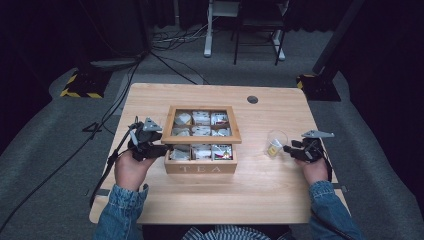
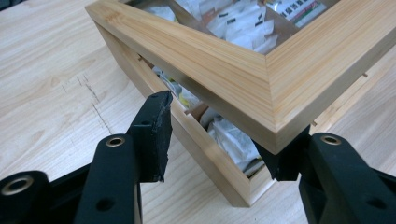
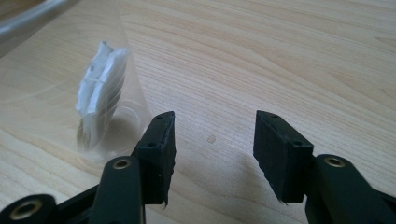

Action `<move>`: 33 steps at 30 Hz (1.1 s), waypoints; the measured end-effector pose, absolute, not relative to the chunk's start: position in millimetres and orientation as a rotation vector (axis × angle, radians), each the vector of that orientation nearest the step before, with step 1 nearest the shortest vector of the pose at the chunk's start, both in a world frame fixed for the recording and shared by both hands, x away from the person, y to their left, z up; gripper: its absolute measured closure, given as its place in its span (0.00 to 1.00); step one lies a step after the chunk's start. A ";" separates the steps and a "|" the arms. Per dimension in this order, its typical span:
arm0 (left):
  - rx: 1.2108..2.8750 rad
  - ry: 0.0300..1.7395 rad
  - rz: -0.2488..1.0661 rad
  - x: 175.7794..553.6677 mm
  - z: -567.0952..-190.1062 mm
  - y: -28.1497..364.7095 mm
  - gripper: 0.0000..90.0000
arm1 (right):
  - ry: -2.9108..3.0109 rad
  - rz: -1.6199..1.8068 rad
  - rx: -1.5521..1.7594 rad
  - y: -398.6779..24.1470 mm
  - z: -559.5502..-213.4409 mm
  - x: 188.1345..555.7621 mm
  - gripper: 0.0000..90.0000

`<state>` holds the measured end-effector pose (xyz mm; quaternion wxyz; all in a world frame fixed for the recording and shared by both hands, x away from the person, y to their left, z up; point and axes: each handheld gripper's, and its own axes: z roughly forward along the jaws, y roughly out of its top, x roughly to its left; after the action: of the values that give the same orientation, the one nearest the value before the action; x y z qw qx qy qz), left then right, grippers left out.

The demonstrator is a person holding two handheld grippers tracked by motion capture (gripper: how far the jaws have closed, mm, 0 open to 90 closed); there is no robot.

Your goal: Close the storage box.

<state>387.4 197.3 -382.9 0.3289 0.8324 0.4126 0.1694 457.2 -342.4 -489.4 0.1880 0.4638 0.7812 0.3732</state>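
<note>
The left tongs prop the tea box's glazed lid at its corner mid-counter, baring the sachets, while the right tongs gape empty beside the clear cup near the right edge.

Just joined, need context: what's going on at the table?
A person works at a light wooden table with tongs in each hand. The left tongs sit at the corner of the glass-paned wooden lid of a wooden tea box, lid partly raised. The right tongs are open beside a clear plastic cup holding a tea bag.
</note>
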 end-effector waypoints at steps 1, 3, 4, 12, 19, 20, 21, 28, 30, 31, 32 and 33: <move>2.182 1.079 0.442 387.1 -383.4 197.5 0.55 | 2.198 1.051 1.304 -341.7 -489.6 457.5 0.55; 2.178 1.086 0.430 386.8 -384.3 197.2 0.54 | 2.200 1.048 1.302 -340.8 -489.7 457.8 0.55; 2.198 1.084 0.427 386.9 -385.0 197.7 0.54 | 2.200 1.049 1.302 -340.4 -489.8 457.8 0.55; 2.236 1.104 0.401 385.9 -388.7 195.4 0.54 | 2.204 1.048 1.300 -339.4 -491.3 457.5 0.55; 2.277 1.116 0.363 386.8 -392.3 193.6 0.54 | 2.196 1.049 1.306 -339.7 -491.2 456.6 0.54; 2.277 1.116 0.363 386.8 -392.3 193.6 0.54 | 2.196 1.051 1.307 -339.7 -491.2 456.6 0.54; 2.282 1.123 0.358 387.6 -394.2 193.4 0.53 | 2.203 1.048 1.301 -339.6 -491.2 456.6 0.54; 2.321 1.137 0.329 388.8 -397.7 192.5 0.53 | 2.207 1.050 1.301 -339.2 -491.9 456.6 0.54; 2.327 1.136 0.320 388.5 -397.9 192.4 0.53 | 2.202 1.053 1.305 -339.5 -492.1 456.6 0.54; 2.328 1.136 0.315 388.4 -397.9 192.4 0.53 | 2.201 1.054 1.307 -339.5 -492.1 456.5 0.54; 2.329 1.136 0.312 388.3 -398.1 192.4 0.53 | 2.202 1.054 1.307 -339.6 -492.1 456.5 0.54; 2.332 1.133 0.305 388.3 -398.1 192.4 0.53 | 2.202 1.054 1.308 -339.6 -492.1 456.4 0.54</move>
<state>388.3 192.4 -398.1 0.2625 0.8619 0.4190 0.1128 456.4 -339.6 -492.1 0.1850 0.4641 0.7814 0.3740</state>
